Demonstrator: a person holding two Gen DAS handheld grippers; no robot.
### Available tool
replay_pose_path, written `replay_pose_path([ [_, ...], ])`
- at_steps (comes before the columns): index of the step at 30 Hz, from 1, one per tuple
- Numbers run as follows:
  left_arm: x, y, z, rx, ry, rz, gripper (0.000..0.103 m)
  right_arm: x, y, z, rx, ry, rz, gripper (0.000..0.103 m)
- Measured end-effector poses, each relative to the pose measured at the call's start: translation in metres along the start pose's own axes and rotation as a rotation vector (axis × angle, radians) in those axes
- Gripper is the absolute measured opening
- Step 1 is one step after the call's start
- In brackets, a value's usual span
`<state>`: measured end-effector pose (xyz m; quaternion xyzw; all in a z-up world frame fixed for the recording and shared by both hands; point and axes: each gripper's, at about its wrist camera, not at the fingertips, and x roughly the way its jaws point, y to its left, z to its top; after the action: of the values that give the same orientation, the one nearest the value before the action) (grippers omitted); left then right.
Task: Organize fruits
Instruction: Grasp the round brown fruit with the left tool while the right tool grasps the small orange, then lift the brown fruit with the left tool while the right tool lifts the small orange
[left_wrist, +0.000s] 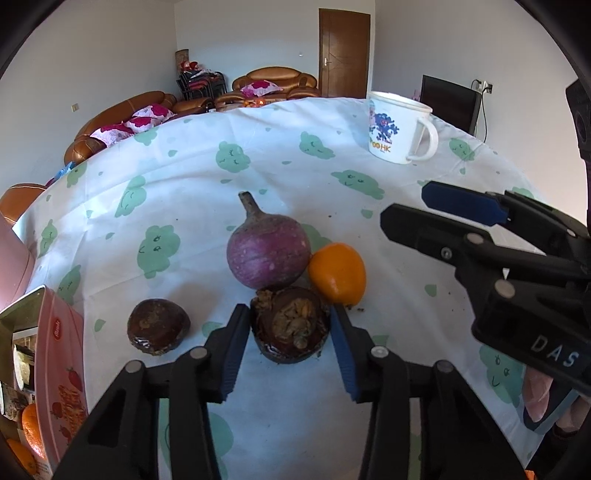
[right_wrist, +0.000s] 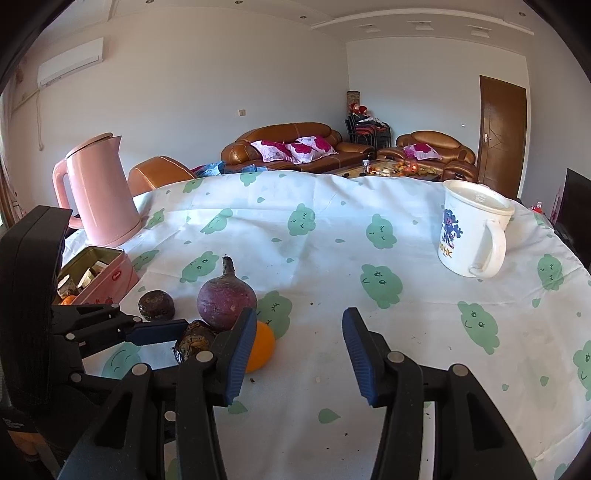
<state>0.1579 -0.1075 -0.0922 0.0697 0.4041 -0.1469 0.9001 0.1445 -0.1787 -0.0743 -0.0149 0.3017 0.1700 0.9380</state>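
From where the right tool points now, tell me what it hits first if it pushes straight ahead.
Probably nothing but the tablecloth: the right tool has only bare cloth between its open fingers. The orange fruit sits just outside its left finger, and the white mug stands far off to the right. Depth is uncertain.

The table is covered by a white cloth printed with green cloud faces; dark crumbs are scattered over its near part. A white mug with a blue cartoon print is stood upright at the far right, its handle turned toward the right. A pink electric kettle is stood at the far left edge. Behind the table, brown leather sofas with pink floral cushions are seen. A brown wooden door is set in the right wall, and a white air conditioner is mounted high on the left.
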Motion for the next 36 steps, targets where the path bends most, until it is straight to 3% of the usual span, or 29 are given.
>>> replay_pose_path([
  [3,-0.008,0.006,-0.004,-0.015,-0.023,-0.006,0.046,0.003,0.005,0.000,-0.017,0.011,0.006,0.051],
  [11,-0.031,0.033,-0.014,-0.063,-0.108,0.078,0.046,0.025,0.021,0.003,-0.037,0.105,0.071,0.051],
  [17,-0.033,0.043,-0.014,-0.095,-0.122,0.071,0.046,0.045,0.029,0.000,-0.041,0.194,0.101,0.050],
  [20,-0.033,0.043,-0.014,-0.098,-0.131,0.070,0.046,0.049,0.029,-0.001,-0.040,0.216,0.105,0.038],
  [36,-0.046,0.049,-0.019,-0.129,-0.193,0.073,0.046,0.027,0.035,0.000,-0.075,0.112,0.112,0.038],
])
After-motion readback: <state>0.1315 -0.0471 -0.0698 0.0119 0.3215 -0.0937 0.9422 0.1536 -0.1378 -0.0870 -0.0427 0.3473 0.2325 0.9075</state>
